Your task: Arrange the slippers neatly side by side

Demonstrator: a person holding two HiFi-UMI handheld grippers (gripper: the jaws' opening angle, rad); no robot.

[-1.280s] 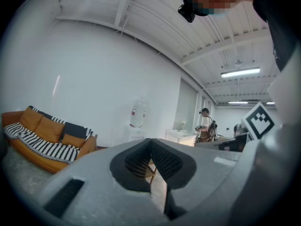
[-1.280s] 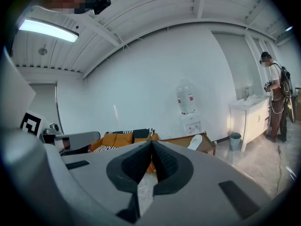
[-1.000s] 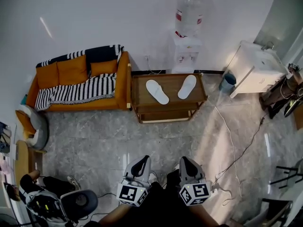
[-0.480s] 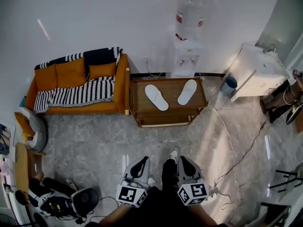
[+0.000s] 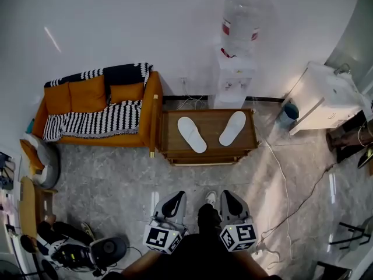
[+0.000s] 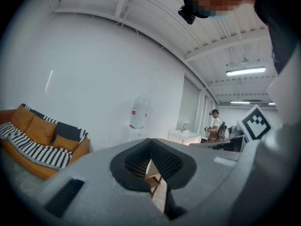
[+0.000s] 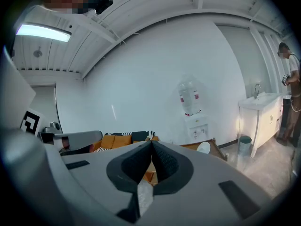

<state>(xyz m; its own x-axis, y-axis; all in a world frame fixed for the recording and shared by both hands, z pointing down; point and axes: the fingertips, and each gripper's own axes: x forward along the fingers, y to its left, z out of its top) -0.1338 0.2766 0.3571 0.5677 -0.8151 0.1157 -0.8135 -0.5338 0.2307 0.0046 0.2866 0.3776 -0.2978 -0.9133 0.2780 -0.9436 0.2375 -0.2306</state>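
Two white slippers lie apart on a low wooden table (image 5: pixel 169 134) across the floor. The left slipper (image 5: pixel 192 134) and the right slipper (image 5: pixel 232 128) splay away from each other, toes toward the wall. My left gripper (image 5: pixel 176 196) and right gripper (image 5: pixel 228 196) hover side by side near my body, well short of the table. Both are shut with nothing in them. In the left gripper view the left gripper (image 6: pixel 150 145) has its jaws together. The right gripper (image 7: pixel 151 146) looks the same in the right gripper view, where one slipper (image 7: pixel 203 147) shows beyond it.
An orange sofa (image 5: pixel 87 92) with a striped blanket stands left of the table. A water dispenser (image 5: pixel 235 69) is behind it and a white sink cabinet (image 5: pixel 329 95) to the right. A cable (image 5: pixel 284 174) trails over the floor. Equipment (image 5: pixel 105 251) sits at my lower left.
Both grippers and I have moved forward across the floor toward the table, which now sits lower and nearer in the head view. The jaws have stayed shut.
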